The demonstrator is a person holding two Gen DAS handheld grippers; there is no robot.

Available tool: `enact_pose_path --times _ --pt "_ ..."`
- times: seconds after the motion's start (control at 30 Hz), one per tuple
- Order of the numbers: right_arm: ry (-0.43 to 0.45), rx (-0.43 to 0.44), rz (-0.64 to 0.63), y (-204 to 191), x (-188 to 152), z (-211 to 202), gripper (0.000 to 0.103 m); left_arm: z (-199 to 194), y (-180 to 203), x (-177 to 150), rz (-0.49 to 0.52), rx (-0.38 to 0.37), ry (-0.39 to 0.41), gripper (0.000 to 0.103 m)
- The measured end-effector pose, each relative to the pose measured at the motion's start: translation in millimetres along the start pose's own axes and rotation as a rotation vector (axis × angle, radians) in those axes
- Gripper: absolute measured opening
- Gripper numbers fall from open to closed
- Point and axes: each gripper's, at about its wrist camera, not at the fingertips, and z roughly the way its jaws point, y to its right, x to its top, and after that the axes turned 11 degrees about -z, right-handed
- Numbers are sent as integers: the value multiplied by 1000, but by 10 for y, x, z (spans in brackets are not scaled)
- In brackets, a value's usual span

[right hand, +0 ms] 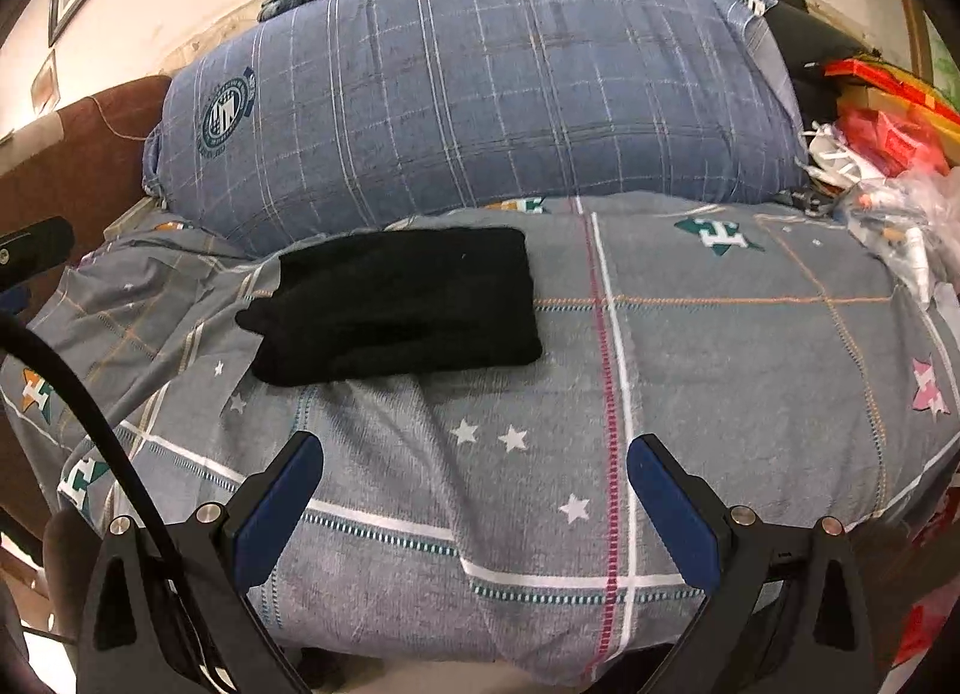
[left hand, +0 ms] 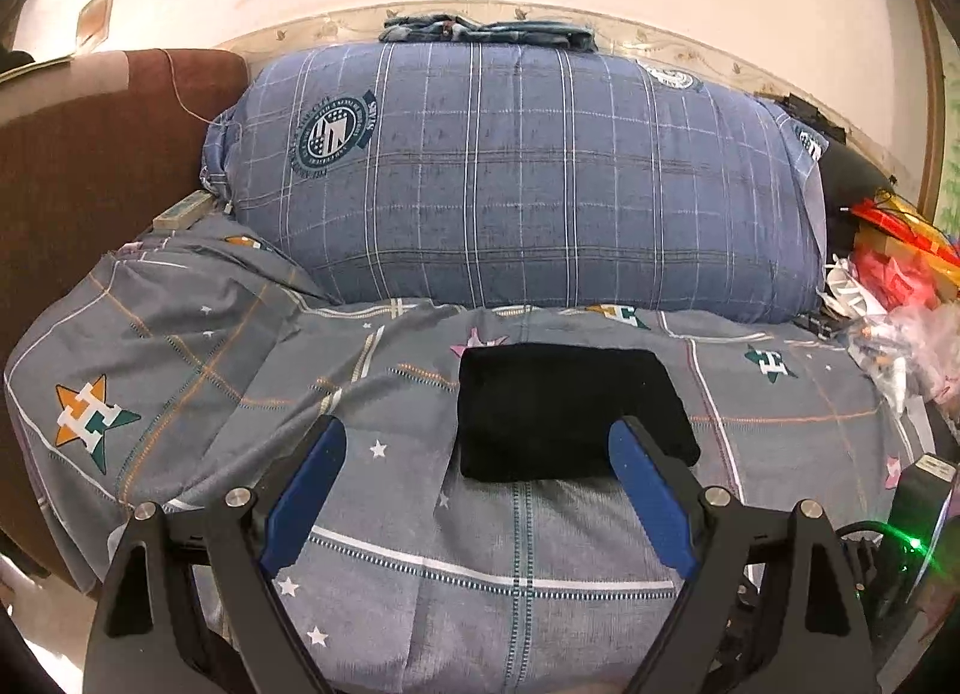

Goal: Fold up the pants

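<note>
The black pants (left hand: 564, 412) lie folded into a compact rectangle on the grey patterned bedsheet (left hand: 480, 574). My left gripper (left hand: 480, 442) hovers just in front of the bundle's near edge, jaws wide open with nothing between the blue pads (left hand: 312, 490). In the right wrist view the same pants (right hand: 396, 304) sit up and to the left of my right gripper (right hand: 474, 460), which is also wide open and empty over bare sheet (right hand: 540, 514). A bit of the left gripper (right hand: 30, 250) shows at that view's left edge.
A large blue plaid bolster (left hand: 516, 184) fills the back of the bed against the wall. Red bags and clutter (left hand: 888, 286) pile up at the right. A brown upholstered headboard (left hand: 90, 166) stands at the left. A black cable (right hand: 72, 394) crosses the right wrist view.
</note>
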Motion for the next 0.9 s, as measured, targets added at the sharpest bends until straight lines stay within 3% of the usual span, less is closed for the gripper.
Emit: enact_pose_path --times 0.23,0.9 --pt "-42 40 -21 -119 -47 76 103 28 87 -45 47 41 -19 89" --pt "-80 64 -38 -196 -91 160 103 97 114 -116 51 16 -64 89"
